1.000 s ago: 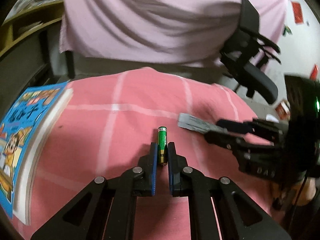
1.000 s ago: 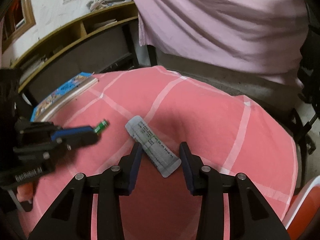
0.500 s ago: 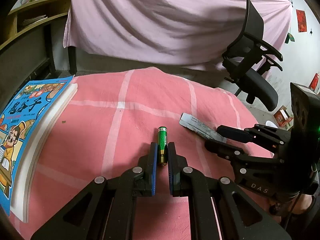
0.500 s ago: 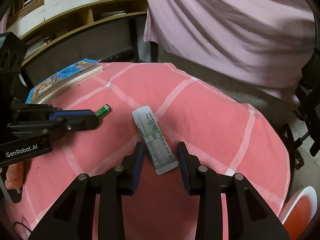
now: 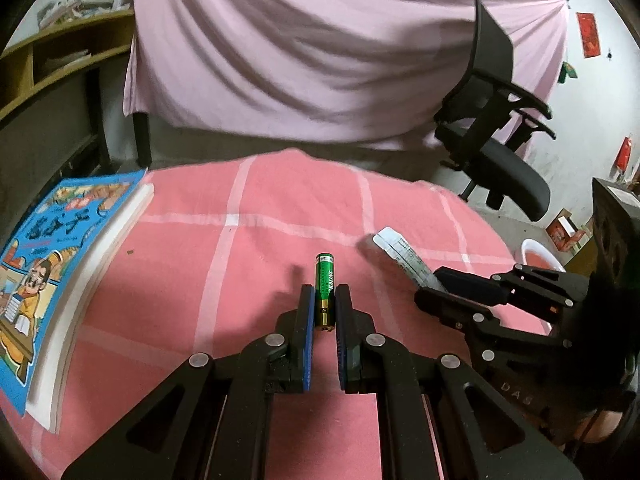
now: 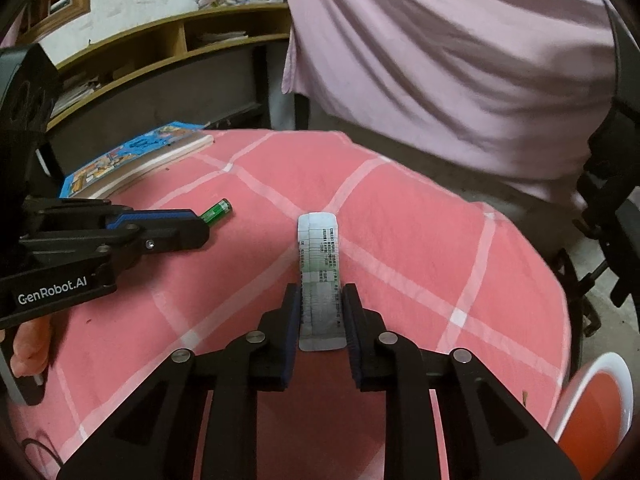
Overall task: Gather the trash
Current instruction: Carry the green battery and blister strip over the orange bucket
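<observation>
A green battery (image 5: 324,285) sits between the fingers of my left gripper (image 5: 324,294), which is shut on it above the pink checked cloth (image 5: 248,264). It also shows in the right wrist view (image 6: 216,211), poking out past the left gripper (image 6: 196,229). A silver blister strip (image 6: 321,276) lies lengthwise between the fingers of my right gripper (image 6: 321,294), which is shut on its sides. The strip also shows in the left wrist view (image 5: 404,258), held by the right gripper (image 5: 436,284).
A blue picture book (image 5: 48,264) lies at the table's left edge and shows in the right wrist view (image 6: 132,156). A black office chair (image 5: 496,128) stands at the far right. A red bin with a white rim (image 6: 592,408) stands low at the right. A pink sheet (image 5: 320,52) hangs behind.
My right gripper has closed in on the blister strip, which has turned from slanted to straight between the fingers. The left gripper keeps its hold on the battery and sits slightly higher.
</observation>
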Demonstrator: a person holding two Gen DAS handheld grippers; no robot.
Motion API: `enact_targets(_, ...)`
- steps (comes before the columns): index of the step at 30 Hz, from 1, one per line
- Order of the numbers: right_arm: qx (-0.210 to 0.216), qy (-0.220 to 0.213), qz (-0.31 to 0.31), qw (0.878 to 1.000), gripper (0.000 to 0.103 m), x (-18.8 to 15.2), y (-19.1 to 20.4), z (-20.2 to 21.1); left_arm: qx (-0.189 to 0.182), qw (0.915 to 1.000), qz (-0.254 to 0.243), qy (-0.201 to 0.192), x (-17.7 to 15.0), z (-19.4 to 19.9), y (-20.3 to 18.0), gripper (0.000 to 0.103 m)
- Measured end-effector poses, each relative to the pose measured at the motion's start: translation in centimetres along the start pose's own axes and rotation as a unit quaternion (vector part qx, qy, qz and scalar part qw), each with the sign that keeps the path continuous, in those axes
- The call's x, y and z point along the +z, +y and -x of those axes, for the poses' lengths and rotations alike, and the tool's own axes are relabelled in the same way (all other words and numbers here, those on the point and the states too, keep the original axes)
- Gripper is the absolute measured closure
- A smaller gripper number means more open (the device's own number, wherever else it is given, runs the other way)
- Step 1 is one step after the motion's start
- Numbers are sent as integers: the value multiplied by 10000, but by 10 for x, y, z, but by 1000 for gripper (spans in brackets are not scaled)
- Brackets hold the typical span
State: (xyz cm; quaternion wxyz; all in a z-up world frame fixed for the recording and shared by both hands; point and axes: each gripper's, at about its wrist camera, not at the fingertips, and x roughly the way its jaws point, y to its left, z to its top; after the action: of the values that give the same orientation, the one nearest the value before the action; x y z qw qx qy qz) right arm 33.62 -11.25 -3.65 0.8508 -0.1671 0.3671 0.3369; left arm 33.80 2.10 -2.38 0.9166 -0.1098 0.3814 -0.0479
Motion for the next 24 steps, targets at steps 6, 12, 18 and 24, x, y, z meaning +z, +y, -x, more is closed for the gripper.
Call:
enact_targets(6, -367, -983, -467, 9934, 84, -15, -2, 48, -62, 9962, -225, -841, -11, 34, -21, 96)
enact_targets(12, -843, -2121, -990, 9686, 84, -44, -11, 118, -344, 9848, -597, -1592, -15, 74, -61, 96)
enact_targets(18, -1424, -2997, -1283, 9346, 84, -74, -22, 186, -698, 9678, -1115, -2148, -16, 110, -117, 96)
enact_targets(24, -1797, -3441, -1727, 9052, 84, -101, -46, 230, -970, 9518, -1786, -2296, -23, 122, -186, 96)
